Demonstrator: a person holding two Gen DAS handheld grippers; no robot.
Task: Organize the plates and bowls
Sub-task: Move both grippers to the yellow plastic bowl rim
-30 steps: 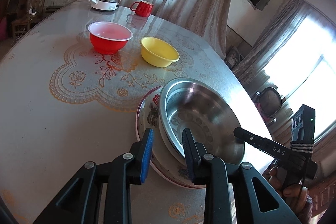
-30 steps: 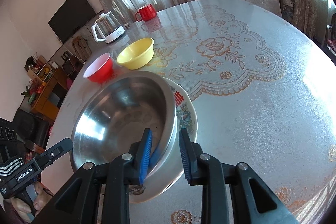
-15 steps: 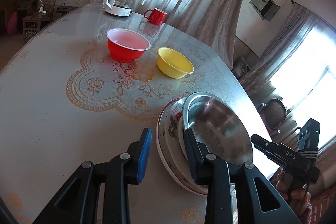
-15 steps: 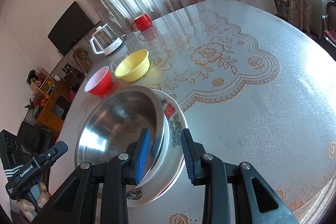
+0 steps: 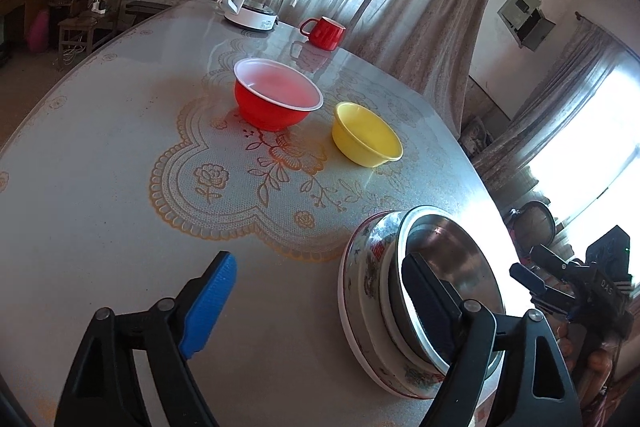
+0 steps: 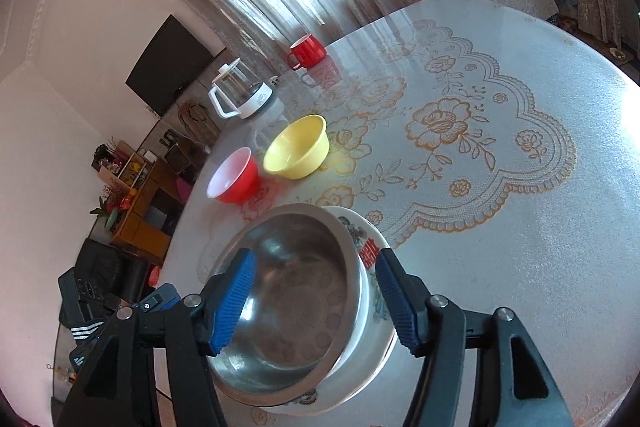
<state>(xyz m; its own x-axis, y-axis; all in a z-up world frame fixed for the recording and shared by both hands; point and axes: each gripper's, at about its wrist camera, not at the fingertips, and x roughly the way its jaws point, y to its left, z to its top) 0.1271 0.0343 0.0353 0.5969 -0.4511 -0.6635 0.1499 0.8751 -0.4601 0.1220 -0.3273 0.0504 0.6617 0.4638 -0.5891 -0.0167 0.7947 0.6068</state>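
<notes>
Letting go, I've spread my left gripper and right gripper wide in the last second, leaving the steel bowl nested in the floral plate; 2 bowls, red and yellow, wait unstacked.

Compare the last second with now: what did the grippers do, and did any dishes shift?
Both the left gripper and right gripper opened wide and drew back from the steel bowl nested in the floral plate. Red bowl and yellow bowl stayed put.
</notes>
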